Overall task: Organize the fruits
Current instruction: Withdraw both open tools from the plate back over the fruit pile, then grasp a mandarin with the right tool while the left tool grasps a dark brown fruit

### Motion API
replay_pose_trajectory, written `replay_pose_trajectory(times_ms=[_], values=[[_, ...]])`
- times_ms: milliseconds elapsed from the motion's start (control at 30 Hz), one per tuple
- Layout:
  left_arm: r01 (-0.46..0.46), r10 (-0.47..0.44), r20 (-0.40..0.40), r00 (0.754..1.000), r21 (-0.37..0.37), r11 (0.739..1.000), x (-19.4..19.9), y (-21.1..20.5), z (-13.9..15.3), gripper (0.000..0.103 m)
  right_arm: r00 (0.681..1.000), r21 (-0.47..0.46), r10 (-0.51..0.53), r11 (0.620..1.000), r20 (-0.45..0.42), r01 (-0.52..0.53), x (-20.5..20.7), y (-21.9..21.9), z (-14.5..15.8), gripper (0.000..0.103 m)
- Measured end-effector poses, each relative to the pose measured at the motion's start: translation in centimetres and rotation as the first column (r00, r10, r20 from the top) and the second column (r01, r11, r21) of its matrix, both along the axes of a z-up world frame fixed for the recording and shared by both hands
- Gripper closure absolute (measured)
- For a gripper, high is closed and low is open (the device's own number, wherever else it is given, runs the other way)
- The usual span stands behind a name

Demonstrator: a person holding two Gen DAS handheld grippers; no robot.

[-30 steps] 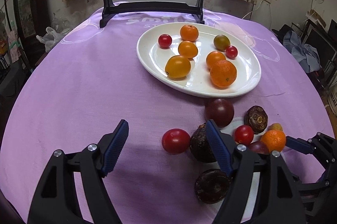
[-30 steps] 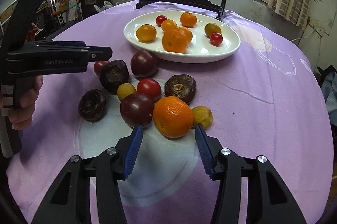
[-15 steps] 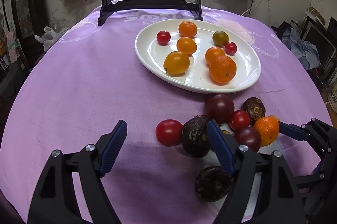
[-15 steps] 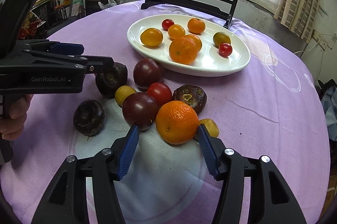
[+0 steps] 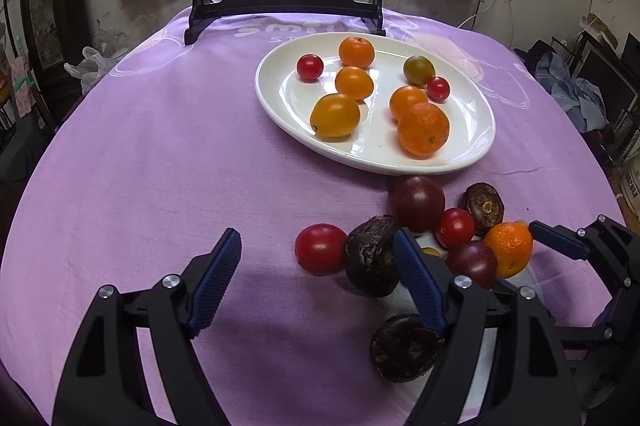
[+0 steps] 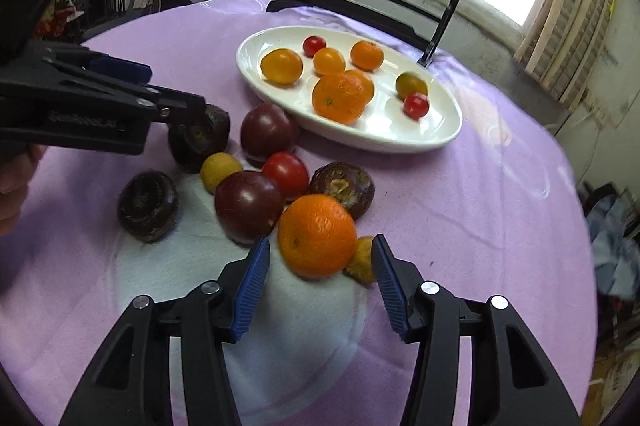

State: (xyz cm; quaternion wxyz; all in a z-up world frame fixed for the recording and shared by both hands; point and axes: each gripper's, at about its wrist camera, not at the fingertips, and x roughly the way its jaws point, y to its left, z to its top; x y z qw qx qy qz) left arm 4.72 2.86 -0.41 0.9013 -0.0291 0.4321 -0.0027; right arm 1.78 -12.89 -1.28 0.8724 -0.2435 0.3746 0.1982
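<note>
A white oval plate [image 5: 472, 150] holds several oranges and small tomatoes. On the purple cloth in front of it lies a loose cluster: an orange [image 6: 317, 236], dark purple plums [image 6: 249, 206], red tomatoes [image 5: 320, 248], wrinkled dark fruits [image 5: 372, 258] and small yellow ones [image 6: 362, 260]. My right gripper [image 6: 320, 246] straddles the orange. Its jaws are closing, with a gap still on both sides of the fruit. My left gripper [image 5: 317, 236] stands open just short of a red tomato and a dark fruit, holding nothing.
A black wooden stand [image 5: 288, 6] with a round painted panel rises at the table's far edge. A hand [image 6: 16, 182] holds the left gripper at the left of the right wrist view. The cloth's left half [image 5: 140, 146] is bare.
The right gripper has crept forward and rolled, so the orange now sits between its fingertips. Its jaws widened, then narrowed. The left gripper has hardly moved.
</note>
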Motion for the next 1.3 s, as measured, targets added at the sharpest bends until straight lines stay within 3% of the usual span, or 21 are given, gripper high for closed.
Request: replay_pose_trajectory(times_ms=[133,500,767,1000,1300], values=[[0.006,-0.006,-0.004,1.000,0.000,1.000,0.0,-0.1,-0.1,0.027,0.999,-0.025,0.037,0.999,0.020,-0.036,0.5,0.8,-0.1,0.063],[0.057,-0.057,-0.003,0.998,-0.022,0.998,-1.1,-0.8,-0.1,0.027,0.999,0.169,-0.023,0.985,-0.030,0.028,0.0,-3.0,1.8,0.063],[0.140,-0.138,-0.054,0.989,0.023,0.990,-3.7,-3.5,-1.2,0.027,0.998,0.214,-0.048,0.975,-0.036,0.054,0.0,-4.4,2.2,0.063],[0.144,-0.136,-0.133,0.982,0.053,0.988,-3.8,-4.8,-2.9,0.026,1.000,0.247,-0.024,0.969,-0.017,0.028,-0.9,-4.7,3.2,0.063],[0.132,-0.123,-0.134,0.983,0.063,0.989,-4.0,-5.1,-3.1,0.027,1.000,0.259,-0.010,0.966,-0.010,0.013,-1.5,-4.7,3.6,0.063]])
